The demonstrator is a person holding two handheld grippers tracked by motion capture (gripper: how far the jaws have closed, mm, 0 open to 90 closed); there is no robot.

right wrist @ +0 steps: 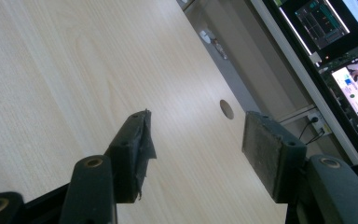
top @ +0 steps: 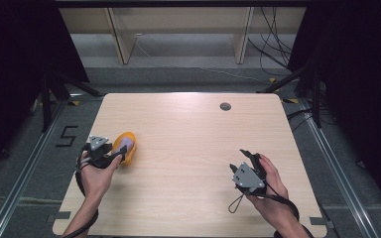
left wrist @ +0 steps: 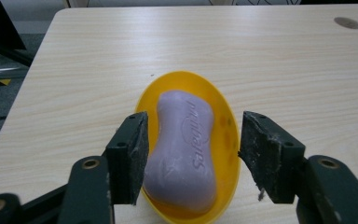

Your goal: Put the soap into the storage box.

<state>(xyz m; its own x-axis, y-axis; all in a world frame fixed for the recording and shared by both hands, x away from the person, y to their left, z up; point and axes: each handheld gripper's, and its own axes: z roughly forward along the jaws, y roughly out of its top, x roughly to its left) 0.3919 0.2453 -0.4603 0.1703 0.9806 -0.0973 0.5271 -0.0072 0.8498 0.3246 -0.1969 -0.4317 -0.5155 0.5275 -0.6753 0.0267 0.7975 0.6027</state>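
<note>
A yellow oval soap dish (left wrist: 223,135) (top: 127,139) rests on the left part of the wooden table, and a lilac bar of soap (left wrist: 182,149) (top: 120,147) lies in it. My left gripper (left wrist: 191,156) (top: 120,154) is open, its two jaws standing either side of the soap and the near half of the dish without gripping. Over at the table's right front, my right gripper (top: 245,157) (right wrist: 196,154) is open too, with nothing between its jaws, just bare table below.
The wooden table (top: 193,144) has a round cable hole (top: 225,106) at its back right. Beyond the far edge stand shelf legs and loose cables on the floor. Monitors (right wrist: 345,51) show in the right gripper view.
</note>
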